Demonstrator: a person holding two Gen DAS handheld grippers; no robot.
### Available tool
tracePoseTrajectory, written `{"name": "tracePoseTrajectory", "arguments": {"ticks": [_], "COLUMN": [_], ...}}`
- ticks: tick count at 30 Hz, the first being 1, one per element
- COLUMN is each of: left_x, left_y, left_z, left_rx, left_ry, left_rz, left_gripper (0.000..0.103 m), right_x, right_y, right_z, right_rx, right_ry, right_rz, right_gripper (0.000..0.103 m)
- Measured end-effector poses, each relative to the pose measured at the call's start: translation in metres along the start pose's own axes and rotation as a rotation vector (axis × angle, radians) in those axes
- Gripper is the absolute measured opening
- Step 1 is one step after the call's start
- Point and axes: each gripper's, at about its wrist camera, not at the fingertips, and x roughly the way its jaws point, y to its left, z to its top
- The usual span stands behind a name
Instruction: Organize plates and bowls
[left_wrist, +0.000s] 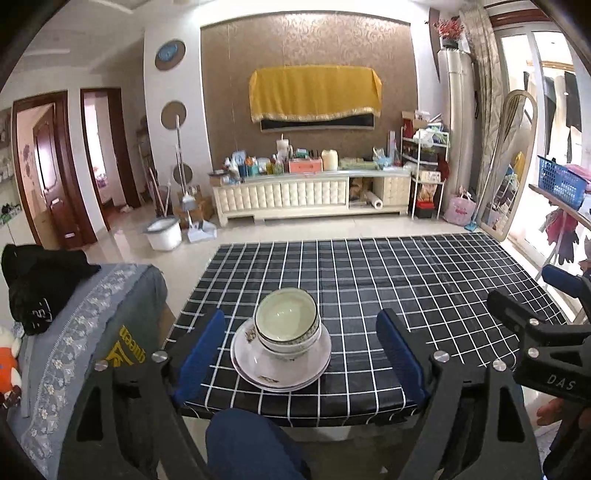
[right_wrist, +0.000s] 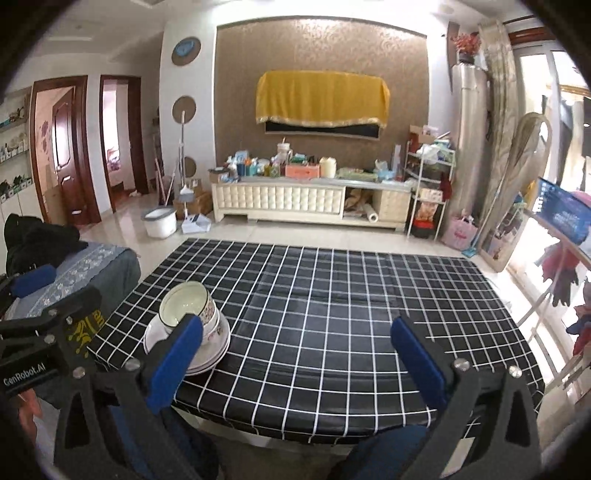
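Observation:
Stacked white bowls (left_wrist: 287, 324) with patterned rims sit on stacked white plates (left_wrist: 258, 365) near the front left of a table with a black checked cloth (left_wrist: 406, 280). My left gripper (left_wrist: 301, 352) is open and empty, held back over the table's front edge, its blue fingers either side of the stack. In the right wrist view the bowls (right_wrist: 190, 304) and plates (right_wrist: 218, 349) are at the left, partly behind my right gripper's left finger (right_wrist: 177, 360). My right gripper (right_wrist: 297, 354) is open and empty over bare cloth (right_wrist: 332, 295).
A chair with a blue-grey cover (left_wrist: 74, 339) and black clothing (left_wrist: 40, 280) stands left of the table. A rail with hanging clothes (right_wrist: 561, 266) is at the right. A TV cabinet (left_wrist: 310, 192) is across the floor.

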Motion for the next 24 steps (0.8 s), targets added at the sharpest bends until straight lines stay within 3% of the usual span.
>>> {"name": "tracePoseTrajectory", "arguments": {"ticks": [5, 9, 24], "left_x": [-0.015, -0.017, -0.023], "left_y": [-0.004, -0.005, -0.004], "left_z": [-0.003, -0.008, -0.012], "left_rx": [0.002, -0.007, -0.007], "left_ry": [-0.022, -0.008, -0.01], "left_rz": [-0.005, -0.026, -0.046], "left_gripper": [0.087, 0.103, 0.103], "right_x": [-0.017, -0.024, -0.019], "right_y": [0.0, 0.005, 0.012], "right_z": [-0.006, -0.011, -0.018], "right_rx": [-0.001, -0.01, -0.027], "right_ry": [-0.019, -0.049, 0.009], "right_rz": [0.011, 0.032, 0.02], "right_gripper": [0.103, 0.103, 0.103]}}
